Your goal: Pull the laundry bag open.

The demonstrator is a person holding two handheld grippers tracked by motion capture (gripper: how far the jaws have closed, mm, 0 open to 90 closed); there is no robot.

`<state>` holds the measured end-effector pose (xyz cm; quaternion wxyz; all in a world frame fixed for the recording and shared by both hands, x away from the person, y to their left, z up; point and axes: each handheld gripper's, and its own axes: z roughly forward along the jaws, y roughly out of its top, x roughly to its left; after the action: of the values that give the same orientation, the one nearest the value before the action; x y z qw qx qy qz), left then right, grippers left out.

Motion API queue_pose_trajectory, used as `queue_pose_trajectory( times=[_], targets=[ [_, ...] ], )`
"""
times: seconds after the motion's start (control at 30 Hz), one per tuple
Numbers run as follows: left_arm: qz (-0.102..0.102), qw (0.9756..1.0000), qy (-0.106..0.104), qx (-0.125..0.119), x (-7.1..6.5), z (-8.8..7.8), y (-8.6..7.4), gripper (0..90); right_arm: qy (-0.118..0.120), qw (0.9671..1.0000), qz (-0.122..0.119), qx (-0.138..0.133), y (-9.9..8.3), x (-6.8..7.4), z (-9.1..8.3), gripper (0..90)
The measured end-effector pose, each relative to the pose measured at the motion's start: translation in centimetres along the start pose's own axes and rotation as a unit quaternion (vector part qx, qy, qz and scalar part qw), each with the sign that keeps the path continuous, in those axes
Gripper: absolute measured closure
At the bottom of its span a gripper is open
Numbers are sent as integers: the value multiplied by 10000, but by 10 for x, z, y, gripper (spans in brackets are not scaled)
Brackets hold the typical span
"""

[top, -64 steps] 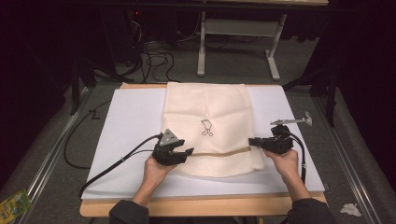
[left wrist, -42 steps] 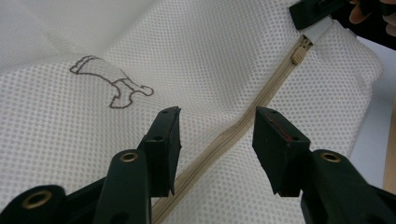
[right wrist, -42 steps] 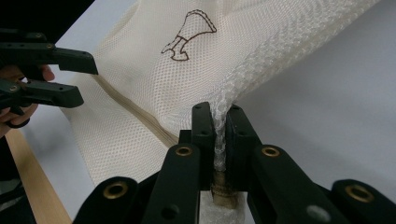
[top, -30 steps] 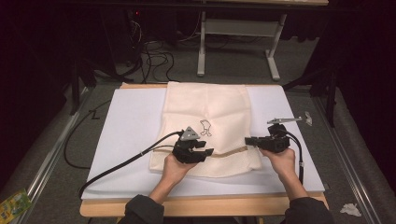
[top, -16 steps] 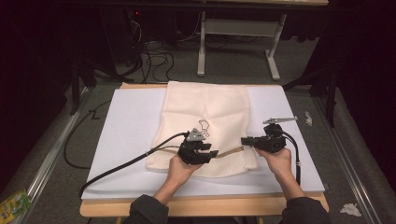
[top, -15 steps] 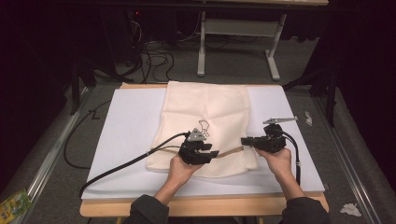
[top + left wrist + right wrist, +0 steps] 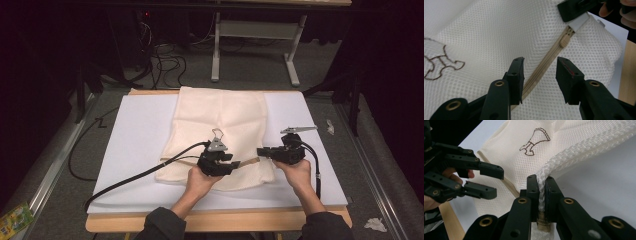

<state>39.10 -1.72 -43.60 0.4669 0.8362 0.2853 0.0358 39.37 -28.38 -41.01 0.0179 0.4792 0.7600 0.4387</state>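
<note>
- A cream mesh bag (image 7: 220, 130) lies flat on the white pad (image 7: 135, 145) that covers the table, its far edge at the pad's far edge and its near edge short of the pad's near edge
- A tan zipper (image 7: 547, 60) runs across the bag's near part; in the left gripper view its slider (image 7: 564, 41) sits close to the end held by the other gripper
- A brown outline drawing (image 7: 534, 141) is stitched on the mesh, farther up the bag than the zipper
- The right gripper (image 7: 263, 152) is at the bag's right edge; in its own view the jaws are pressed together on a bunched fold of mesh (image 7: 541, 192) at the zipper's end, and the fabric rises from them as a taut ridge
- The left gripper (image 7: 235, 165) is over the bag's near middle, pointing along the zipper toward the right gripper and near it
- Its jaws stand apart and have just been closing a little; in its own view the zipper passes between them, just beside the left pad (image 7: 516, 77) and clear of the right pad, with no pressure on it
- Each gripper is held in a hand (image 7: 197, 182), with dark sleeves coming in from the near edge
- A black cable (image 7: 140, 175) trails from the left gripper across the pad to the left
- Beyond the table, dark floor with cables and a grey table frame (image 7: 252, 30)
</note>
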Motion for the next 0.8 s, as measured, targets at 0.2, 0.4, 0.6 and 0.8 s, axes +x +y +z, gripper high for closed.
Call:
queue_pose_trajectory(
  times=[0.2, 0.4, 0.6, 0.8],
  targets=[
    [8, 9999, -99, 21, -8, 10, 4, 588, 3, 10000, -33, -21, 0, 0, 1, 857],
    [-8, 9998, -188, -1, -15, 17, 8, 592, 11, 10000, -12, -24, -1, 1, 1, 857],
    [12, 9998, -187, 23, -19, 24, 9, 596, 28, 10000, -7, -23, -1, 1, 2, 857],
    [-22, 9998, -202, 66, -21, 29, 9, 619, 44, 10000, -16, -18, 0, 1, 2, 856]
  ],
)
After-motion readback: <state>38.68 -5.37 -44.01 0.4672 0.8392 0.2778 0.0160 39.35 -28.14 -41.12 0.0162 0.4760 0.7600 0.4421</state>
